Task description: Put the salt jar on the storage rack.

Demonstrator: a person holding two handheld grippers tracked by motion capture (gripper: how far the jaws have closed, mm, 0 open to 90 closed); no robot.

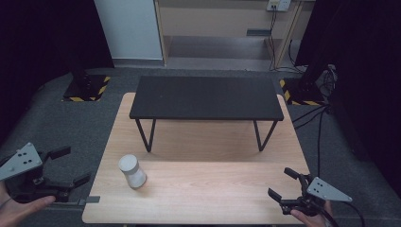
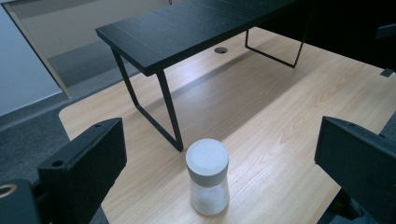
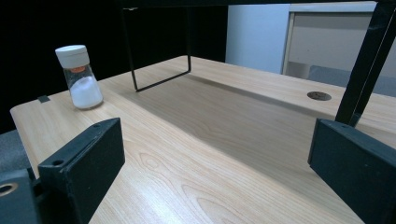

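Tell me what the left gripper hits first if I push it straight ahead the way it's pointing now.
Most likely the white-capped jar: it stands upright between the left gripper's open jaws in its own view, nothing in between. Exact depth is hard to judge.

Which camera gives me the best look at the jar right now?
The left gripper view: the jar stands close, between that gripper's open jaws, with cap and white powder clear. The right gripper view shows it side-on but farther off. The high view shows it small, near the table's left edge.

Overhead and both tongs cameras share the wooden table.
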